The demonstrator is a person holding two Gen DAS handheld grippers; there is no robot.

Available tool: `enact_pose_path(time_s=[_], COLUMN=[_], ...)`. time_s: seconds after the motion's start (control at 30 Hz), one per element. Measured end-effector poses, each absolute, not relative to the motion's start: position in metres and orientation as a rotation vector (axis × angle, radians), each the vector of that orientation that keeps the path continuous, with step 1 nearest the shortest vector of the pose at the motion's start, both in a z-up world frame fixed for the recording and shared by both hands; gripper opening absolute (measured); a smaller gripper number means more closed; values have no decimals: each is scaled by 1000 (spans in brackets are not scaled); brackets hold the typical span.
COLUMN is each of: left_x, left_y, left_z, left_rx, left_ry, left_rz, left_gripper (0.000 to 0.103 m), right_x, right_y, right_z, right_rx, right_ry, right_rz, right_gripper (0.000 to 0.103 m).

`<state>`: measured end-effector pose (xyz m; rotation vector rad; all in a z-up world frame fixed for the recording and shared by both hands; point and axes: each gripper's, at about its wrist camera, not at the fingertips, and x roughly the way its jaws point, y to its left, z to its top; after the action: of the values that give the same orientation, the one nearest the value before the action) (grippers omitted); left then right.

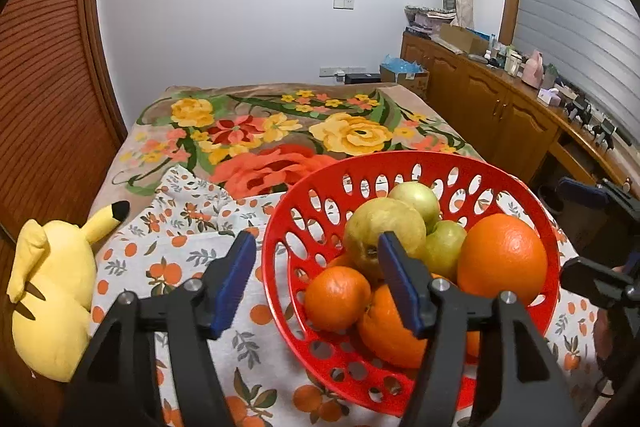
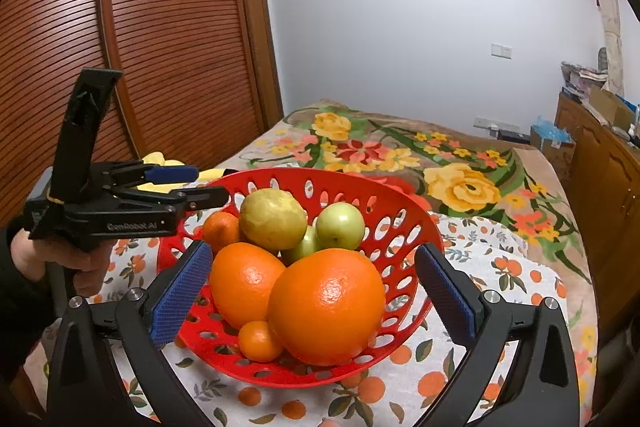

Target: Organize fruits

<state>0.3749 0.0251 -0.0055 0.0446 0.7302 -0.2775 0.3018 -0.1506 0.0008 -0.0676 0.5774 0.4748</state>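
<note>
A red perforated basket [image 1: 296, 211] [image 2: 404, 223] stands on an orange-print cloth on the bed. It holds oranges, a yellow-green pear [image 1: 380, 227] [image 2: 272, 217], green apples [image 2: 340, 225] and small tangerines [image 1: 336, 297] [image 2: 260, 341]. The largest orange [image 1: 502, 259] [image 2: 326, 307] lies at the near right. My left gripper [image 1: 316, 279] is open and empty over the basket's left rim; it shows from the side in the right wrist view [image 2: 200, 183]. My right gripper [image 2: 316, 291] is open and empty, its fingers on either side of the large orange.
A yellow plush toy [image 1: 52, 299] lies at the cloth's left edge. The floral blanket [image 1: 280, 131] covers the bed behind. A slatted wooden wardrobe [image 2: 160, 47] stands left, and a cluttered wooden cabinet [image 1: 500, 99] runs along the right.
</note>
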Motion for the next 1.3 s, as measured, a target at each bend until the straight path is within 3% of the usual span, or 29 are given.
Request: enact_pose_path(time_s=[0.4,1.3], left_x=[341,281], left_y=[21,-5], left_z=[-3,9], left_rx=[33,14], left_ry=[711,657], left_rz=[-240,-190], left_gripper=[76,83], right_x=[296,265], right_y=[-161,-179], right_z=[-5,-2], right_rx=[-23,14], right_ry=[584,552], right_rz=[388,280], right_gripper=[103,103])
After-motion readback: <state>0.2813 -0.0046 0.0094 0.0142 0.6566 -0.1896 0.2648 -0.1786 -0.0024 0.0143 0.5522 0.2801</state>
